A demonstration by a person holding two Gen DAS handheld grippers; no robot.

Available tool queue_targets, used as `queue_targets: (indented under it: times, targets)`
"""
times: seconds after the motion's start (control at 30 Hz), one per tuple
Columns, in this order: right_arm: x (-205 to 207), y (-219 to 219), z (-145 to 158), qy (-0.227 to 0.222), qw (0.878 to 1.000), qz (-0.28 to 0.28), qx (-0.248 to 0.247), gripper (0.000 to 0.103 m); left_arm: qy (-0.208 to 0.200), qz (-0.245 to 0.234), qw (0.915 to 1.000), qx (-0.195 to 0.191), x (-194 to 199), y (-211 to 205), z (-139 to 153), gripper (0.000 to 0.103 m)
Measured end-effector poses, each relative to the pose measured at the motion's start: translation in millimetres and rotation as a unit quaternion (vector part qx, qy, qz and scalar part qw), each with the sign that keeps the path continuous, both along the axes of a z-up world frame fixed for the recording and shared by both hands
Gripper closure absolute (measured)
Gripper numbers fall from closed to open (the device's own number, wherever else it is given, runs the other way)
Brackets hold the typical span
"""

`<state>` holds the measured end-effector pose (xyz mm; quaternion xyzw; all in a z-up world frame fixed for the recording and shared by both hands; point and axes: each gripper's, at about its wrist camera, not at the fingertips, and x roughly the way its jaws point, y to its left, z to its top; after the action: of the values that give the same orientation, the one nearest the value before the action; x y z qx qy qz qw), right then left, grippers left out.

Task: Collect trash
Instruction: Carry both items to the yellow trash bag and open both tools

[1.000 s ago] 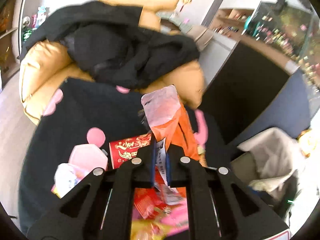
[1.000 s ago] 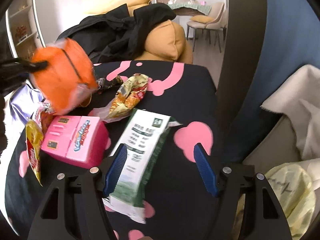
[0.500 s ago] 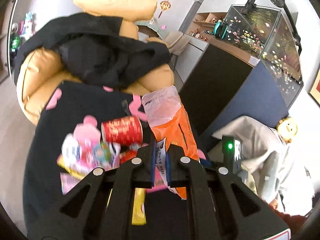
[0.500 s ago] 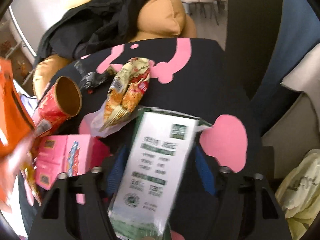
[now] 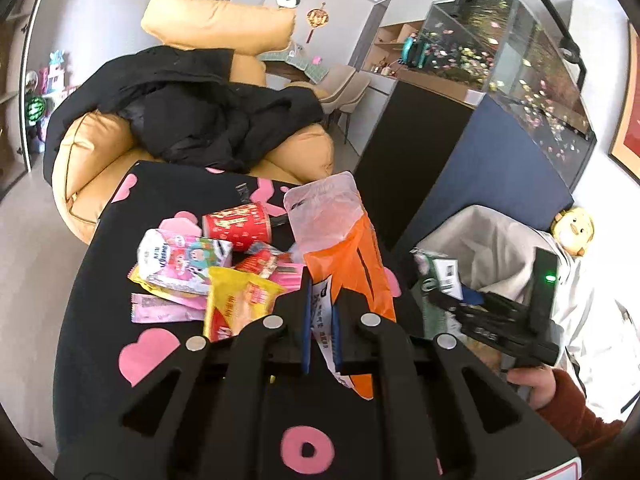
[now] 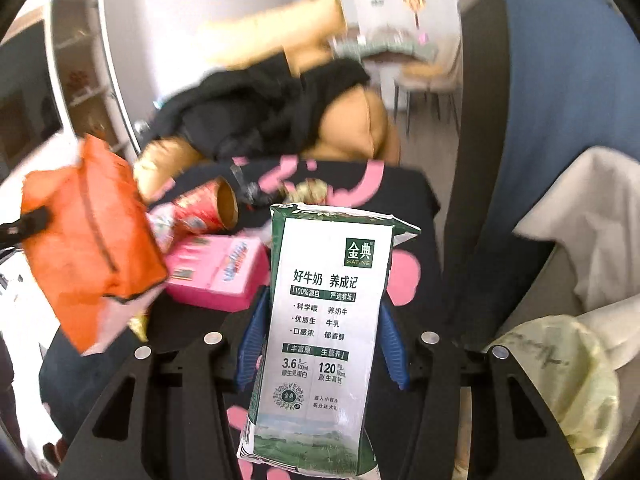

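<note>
My left gripper (image 5: 320, 312) is shut on the lower edge of an orange snack bag (image 5: 344, 256), which hangs above the black table with pink shapes (image 5: 100, 280); the bag also shows in the right wrist view (image 6: 88, 240). My right gripper (image 6: 322, 340) is closing its jaws, its blue pads on both sides of a green-and-white milk carton (image 6: 328, 300) that stands upright, lifted off the table. In the left wrist view the right gripper (image 5: 452, 296) and the carton (image 5: 440, 276) are over the white-lined trash bin (image 5: 500, 248).
Loose trash lies on the table: a red paper cup (image 5: 236, 226), a small pink-and-white drink carton (image 5: 180, 256), a yellow wrapper (image 5: 236, 300), a pink box (image 6: 220, 276). Behind stands a tan sofa with a black coat (image 5: 200, 120). A dark cabinet with a fish tank (image 5: 500, 60) flanks the bin.
The right gripper closed on the milk carton and raised it upright off the table. The left gripper carried the orange bag to the right, toward the bin.
</note>
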<state>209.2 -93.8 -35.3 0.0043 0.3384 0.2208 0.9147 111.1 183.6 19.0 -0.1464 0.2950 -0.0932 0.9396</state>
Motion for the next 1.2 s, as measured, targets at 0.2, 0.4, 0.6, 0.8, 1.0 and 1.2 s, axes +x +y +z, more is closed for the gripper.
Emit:
queue_targets:
  times: [0.2,0.4,0.6,0.8,1.0,1.2]
  targets:
    - [-44.1,-42.8,32.9,-0.060,0.998,-0.018,0.006,0.054,-0.011,-0.022,0.9997,-0.009,-15.3,-39.8,9.7,0.096]
    - [-83.3,-92.8,57.9,-0.124,0.991,-0.050,-0.004,0.054,-0.013,-0.068,0.9976,0.002,-19.6,-93.8,14.9,0.096]
    - [-110.3,-155.1,65.4,-0.156,0.982,-0.103,-0.006,0.054,-0.016,-0.125,0.9920,0.004,-4.8,-150.1,22.6,0.096]
    - [-120.2,-209.1,68.9,-0.168,0.974,-0.153,-0.018,0.054,-0.027,-0.173,0.9842,0.028,18.3,-211.0,24.1,0.096]
    - [-127.7,-258.1,71.1,-0.186,0.962,-0.198,-0.023,0.054,-0.003,-0.210,0.9765,0.046,58.9,-264.2,-3.6,0.096]
    - [-115.0,-276.9,51.7,-0.170,0.959,-0.224,-0.025,0.054,0.062,-0.234,0.9678,0.068,104.4,-322.8,-62.3,0.096]
